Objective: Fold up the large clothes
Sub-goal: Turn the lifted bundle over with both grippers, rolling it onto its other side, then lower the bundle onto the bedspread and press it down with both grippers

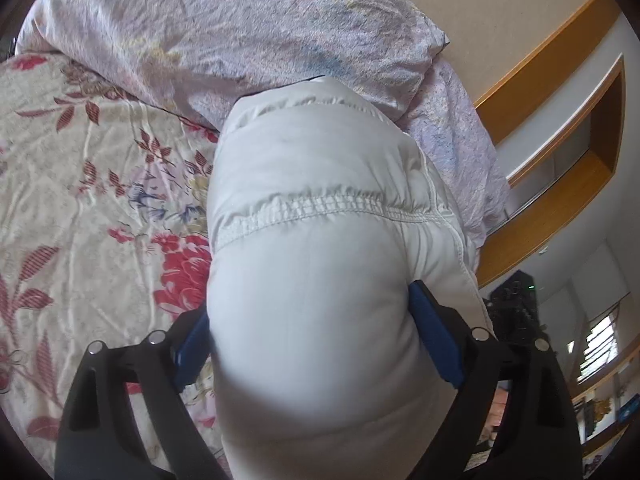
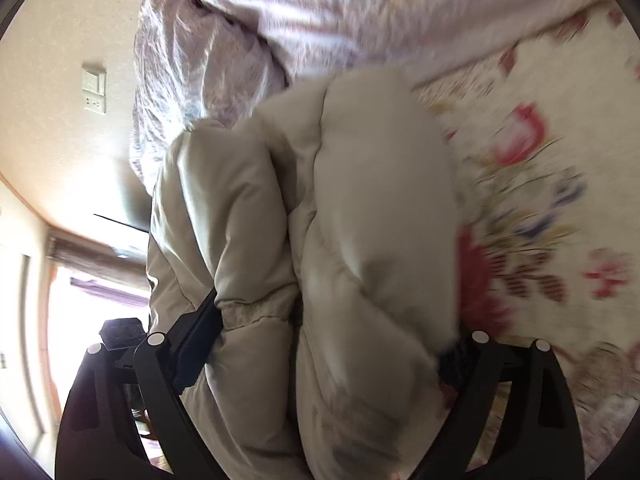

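A puffy white jacket with an elastic stitched band lies bunched lengthwise on the floral bedsheet. My left gripper has its jaws set wide, and the blue pads press into both sides of the thick bundle. In the right wrist view the same jacket looks cream and folded into thick rolls. My right gripper also grips it wide, with the left pad against the fabric and the other pad mostly hidden under it. The picture is blurred there.
A crumpled pale lilac duvet lies heaped right behind the jacket. The wooden bed frame and a wall run along one side. The sheet stretches flat beside the jacket. A wall switch and a bright window show at the left.
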`<state>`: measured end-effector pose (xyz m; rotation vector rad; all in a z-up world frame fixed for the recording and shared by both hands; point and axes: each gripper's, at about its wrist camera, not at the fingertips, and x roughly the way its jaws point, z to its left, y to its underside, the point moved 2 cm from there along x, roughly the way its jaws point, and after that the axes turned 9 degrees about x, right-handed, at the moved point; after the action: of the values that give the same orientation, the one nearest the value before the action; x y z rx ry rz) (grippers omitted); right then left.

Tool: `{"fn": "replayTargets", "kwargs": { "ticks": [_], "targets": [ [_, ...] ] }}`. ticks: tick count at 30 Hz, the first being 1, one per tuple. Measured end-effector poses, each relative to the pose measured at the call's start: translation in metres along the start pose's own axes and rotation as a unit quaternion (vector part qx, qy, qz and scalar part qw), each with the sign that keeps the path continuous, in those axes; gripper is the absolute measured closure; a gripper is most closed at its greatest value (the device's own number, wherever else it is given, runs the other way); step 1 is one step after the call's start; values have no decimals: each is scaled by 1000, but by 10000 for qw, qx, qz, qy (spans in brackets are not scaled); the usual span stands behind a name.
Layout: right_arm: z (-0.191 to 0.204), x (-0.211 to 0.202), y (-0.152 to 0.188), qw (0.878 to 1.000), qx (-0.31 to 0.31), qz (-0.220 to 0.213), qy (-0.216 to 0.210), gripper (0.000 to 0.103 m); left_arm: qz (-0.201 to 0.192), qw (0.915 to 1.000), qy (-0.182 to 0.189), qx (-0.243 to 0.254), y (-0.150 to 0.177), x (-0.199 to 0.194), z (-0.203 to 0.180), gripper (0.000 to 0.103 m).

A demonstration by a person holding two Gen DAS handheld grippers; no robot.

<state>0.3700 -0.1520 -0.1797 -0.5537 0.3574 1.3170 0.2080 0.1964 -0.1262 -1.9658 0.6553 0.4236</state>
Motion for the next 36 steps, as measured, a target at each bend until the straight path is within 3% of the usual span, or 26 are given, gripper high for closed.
{"fn": "replayTargets", "kwargs": {
  "ticks": [4, 6, 7, 11, 14, 18, 22, 26, 31, 36],
  "targets": [
    [9, -47, 7, 9949, -378, -745, 569, 12, -100, 9970, -632, 432, -5, -19, -16, 13],
    [20, -70, 13, 9867, -671, -1205, 861, 12, -311, 9898, -1066, 889, -8, -34, -32, 12],
    [27, -82, 18, 9819, -813, -1414, 963, 12, -423, 9861, -1211, 1058, -10, -39, -40, 5],
    [59, -98, 40, 9638, -1509, -1880, 1140, 13, -668, 9774, -1346, 1488, -13, -55, -67, 2],
    [89, -80, 56, 9479, -2158, -1955, 1290, 24, -494, 9742, -1431, 1677, -12, -46, -80, 2],
    [119, -49, 51, 9287, -2677, -2098, 1480, 41, -217, 9652, -1716, 1962, -5, -30, -87, 2],
    [131, -22, 44, 9228, -2812, -2069, 1629, 55, 14, 9582, -1932, 2109, 1, -14, -87, 2],
    [124, 0, 39, 9135, -2871, -2028, 2051, 60, 44, 9538, -2031, 2215, 3, -6, -88, 2],
    [103, 17, 34, 9124, -2811, -1829, 2347, 61, 173, 9590, -1903, 2094, 6, 5, -84, 2],
    [81, 23, 24, 9293, -2395, -1654, 2272, 60, 140, 9532, -2011, 2252, 11, 15, -89, 2]
  ]
}}
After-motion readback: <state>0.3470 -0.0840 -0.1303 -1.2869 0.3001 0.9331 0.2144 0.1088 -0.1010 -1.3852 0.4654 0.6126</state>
